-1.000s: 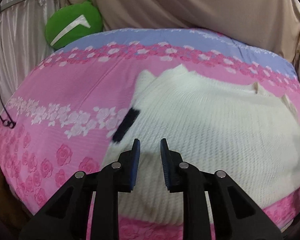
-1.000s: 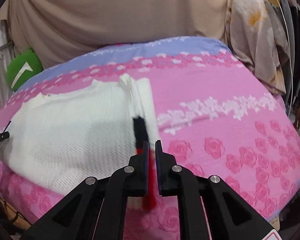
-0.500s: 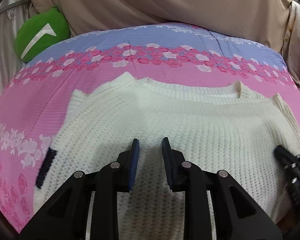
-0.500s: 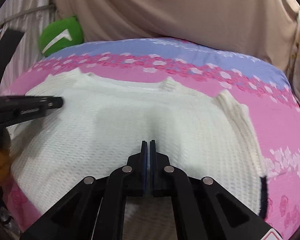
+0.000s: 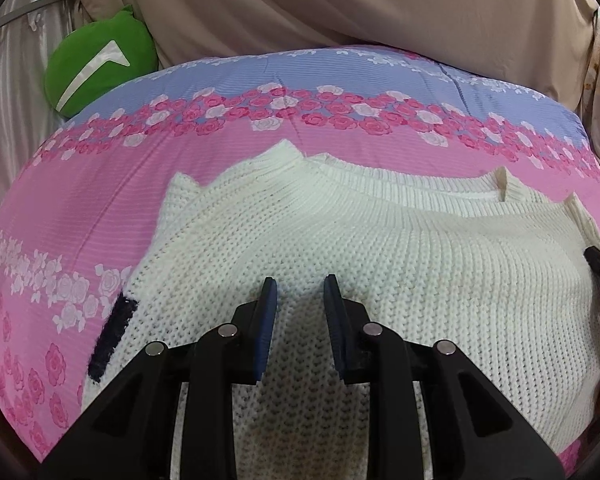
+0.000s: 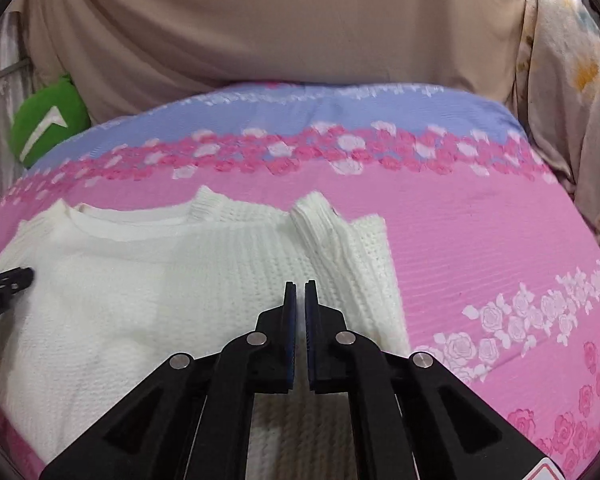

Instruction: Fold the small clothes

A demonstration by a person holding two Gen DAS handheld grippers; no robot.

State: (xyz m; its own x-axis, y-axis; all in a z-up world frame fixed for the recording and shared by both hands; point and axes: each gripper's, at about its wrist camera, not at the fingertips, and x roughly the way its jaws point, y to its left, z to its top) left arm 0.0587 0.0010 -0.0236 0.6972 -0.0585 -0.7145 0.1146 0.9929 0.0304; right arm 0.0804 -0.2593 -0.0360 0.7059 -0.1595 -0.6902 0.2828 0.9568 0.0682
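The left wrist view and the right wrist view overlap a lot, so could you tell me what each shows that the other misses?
Only the left wrist view shows the dark cuff at the sweater's left edge. Only the right wrist view shows the folded sleeve and the flowered cloth hanging at right. Both show the white sweater on the pink bedspread and the green cushion.

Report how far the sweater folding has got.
Done: the sweater lies flat on the bedspread, with one sleeve folded in along its side. In hand: nothing; the left tool is open above the knit, the right tool nearly closed and empty. Left: folding the body.
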